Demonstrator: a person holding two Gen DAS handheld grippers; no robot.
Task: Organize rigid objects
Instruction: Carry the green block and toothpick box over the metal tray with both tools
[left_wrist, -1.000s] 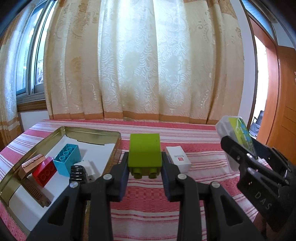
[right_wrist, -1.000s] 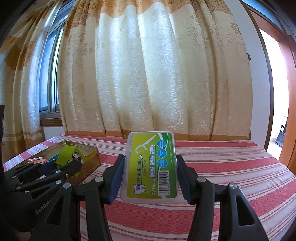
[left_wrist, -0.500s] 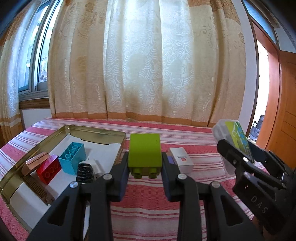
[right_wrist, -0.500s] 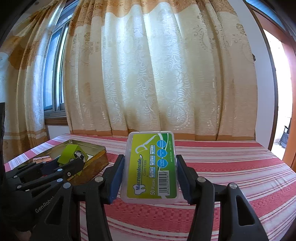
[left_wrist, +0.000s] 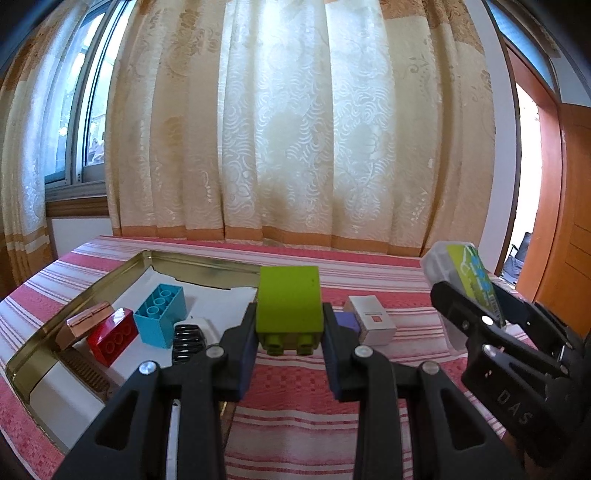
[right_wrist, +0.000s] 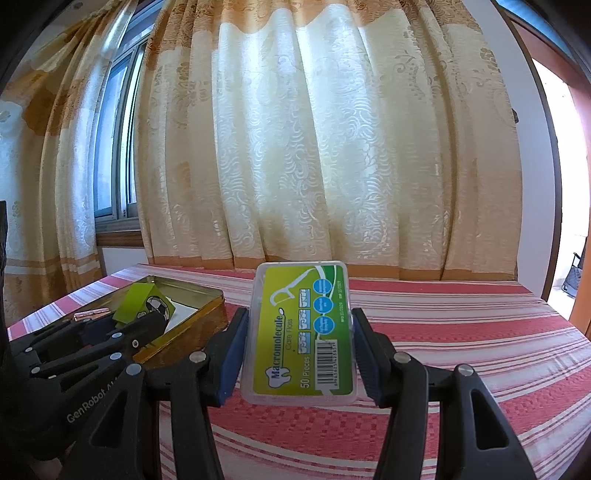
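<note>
My left gripper (left_wrist: 289, 334) is shut on a lime green building brick (left_wrist: 289, 304) and holds it above the striped table, just right of a gold tin tray (left_wrist: 199, 260). The tray holds a blue brick (left_wrist: 159, 314), a red brick (left_wrist: 110, 336), a copper-coloured box (left_wrist: 84, 323) and a black ribbed clip (left_wrist: 188, 341). My right gripper (right_wrist: 297, 341) is shut on a clear floss-pick box with a green label (right_wrist: 301, 332). It also shows at the right of the left wrist view (left_wrist: 469, 280). The tray shows at the left of the right wrist view (right_wrist: 207, 310).
A small white box (left_wrist: 369, 319) with a purple block (left_wrist: 345, 321) beside it lies on the red-striped tablecloth (left_wrist: 306, 387) behind the green brick. Cream curtains (left_wrist: 295, 129) hang behind the table. A window is at the left, a wooden door (left_wrist: 569, 229) at the right.
Both grippers have risen slightly with their objects still held. The tray and table sit a little lower in both views.
</note>
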